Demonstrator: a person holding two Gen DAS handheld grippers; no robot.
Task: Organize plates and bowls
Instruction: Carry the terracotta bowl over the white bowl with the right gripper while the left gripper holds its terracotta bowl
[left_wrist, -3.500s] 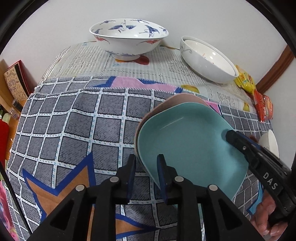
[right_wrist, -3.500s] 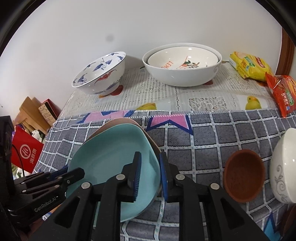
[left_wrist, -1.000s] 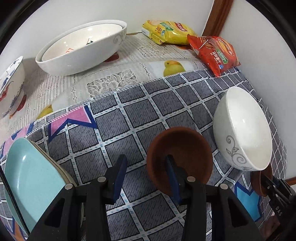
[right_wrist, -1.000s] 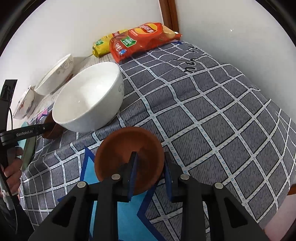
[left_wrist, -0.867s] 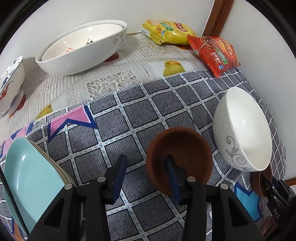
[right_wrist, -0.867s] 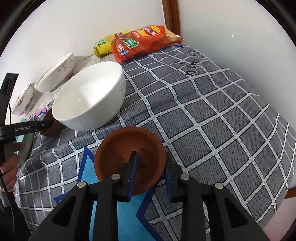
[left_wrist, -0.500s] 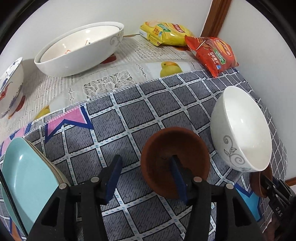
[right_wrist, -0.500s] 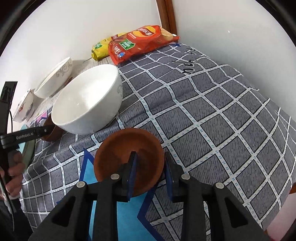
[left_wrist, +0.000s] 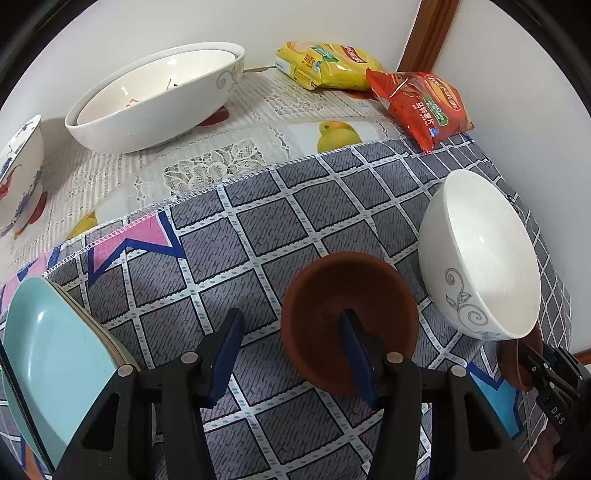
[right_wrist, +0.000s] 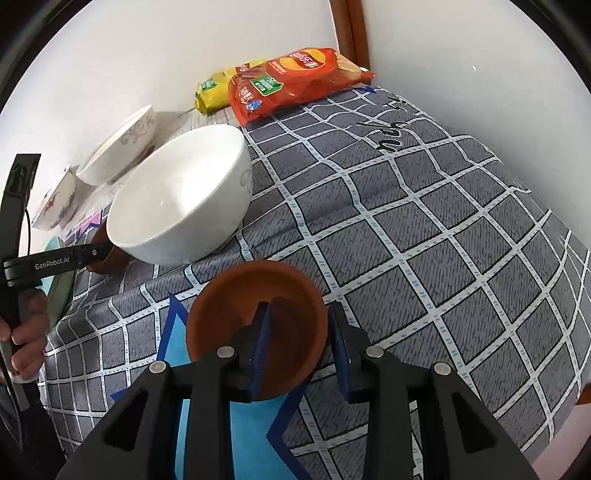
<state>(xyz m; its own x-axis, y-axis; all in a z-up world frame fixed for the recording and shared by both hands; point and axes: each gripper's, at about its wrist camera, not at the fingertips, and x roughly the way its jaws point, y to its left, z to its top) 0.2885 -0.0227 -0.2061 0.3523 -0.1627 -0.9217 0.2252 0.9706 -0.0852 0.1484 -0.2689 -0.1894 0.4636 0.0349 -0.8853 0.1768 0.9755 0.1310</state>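
In the left wrist view a small brown bowl (left_wrist: 349, 317) stands on the grey checked cloth. My left gripper (left_wrist: 291, 354) is open wide, its right finger inside this bowl and its left finger outside over the cloth. In the right wrist view a second small brown bowl (right_wrist: 255, 310) sits near the cloth's front. My right gripper (right_wrist: 300, 350) is open and straddles its right rim, one finger inside and one outside. A white bowl (left_wrist: 476, 258) (right_wrist: 181, 199) stands between the two brown bowls. A teal plate (left_wrist: 48, 369) lies stacked on another plate at the left.
Two nested large white bowls (left_wrist: 155, 99) and a blue-patterned bowl (left_wrist: 18, 173) stand at the back on the lace cloth. Yellow (left_wrist: 325, 66) and red (left_wrist: 421, 103) snack bags lie at the back right by the wall. The table edge runs close on the right.
Since 3.5 s ago both grippers left the teal plate and moved right to the brown bowls. In the last second my left gripper opened wider around its bowl's rim; the right stayed nearly still.
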